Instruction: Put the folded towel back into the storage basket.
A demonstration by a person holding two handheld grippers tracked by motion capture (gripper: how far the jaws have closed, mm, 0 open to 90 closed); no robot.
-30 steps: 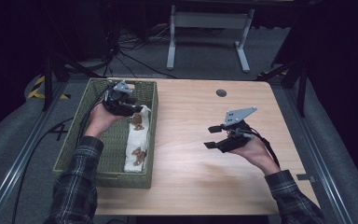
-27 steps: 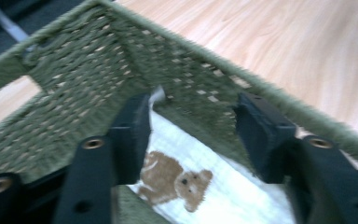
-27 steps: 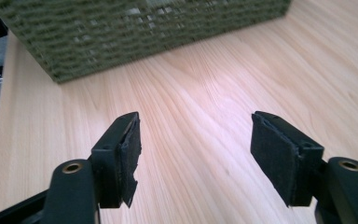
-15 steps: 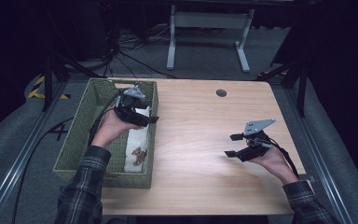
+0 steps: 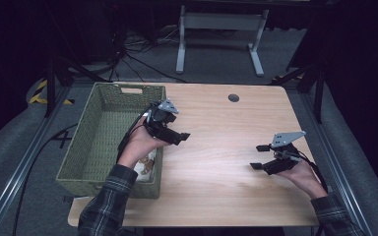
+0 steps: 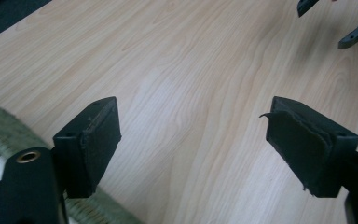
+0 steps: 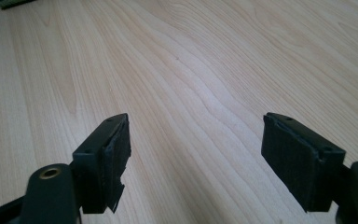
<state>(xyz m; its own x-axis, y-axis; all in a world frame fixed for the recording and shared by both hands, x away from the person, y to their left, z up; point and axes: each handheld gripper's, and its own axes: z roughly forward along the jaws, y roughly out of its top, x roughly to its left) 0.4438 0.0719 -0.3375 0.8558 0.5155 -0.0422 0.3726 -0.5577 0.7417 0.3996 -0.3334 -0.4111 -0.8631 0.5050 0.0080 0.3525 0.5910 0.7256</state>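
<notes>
**Both grippers empty above the wooden surface, basket at the left**

The woven green basket (image 5: 98,142) sits at the left of the high view, on the left part of the light wooden surface (image 5: 226,162). Inside it, near its lower right corner, lie small brown-and-white items (image 5: 146,164), too small and too hidden by the hand to name. The left gripper (image 5: 179,136) hangs over the basket's right rim, near the middle of the frame, its jaws pointing right over the bare wood. In the left gripper view its jaws stand wide apart with nothing between them; the wood grain shows through the gap, and a strip of the basket's rim (image 6: 9,135) lies at the lower left of that frame. The worn pad (image 6: 298,149) on the right-hand jaw has a frayed, peeling edge.

The right gripper (image 5: 260,156) is held at the right of the high view, low over the surface and well apart from the basket, pointing left. Its jaws also stand wide apart and hold nothing; in the right gripper view they frame bare wood. Its two jaw tips show at the upper right corner of the left gripper view.

A dark round cable hole (image 5: 234,98) sits near the far edge of the surface.
</notes>
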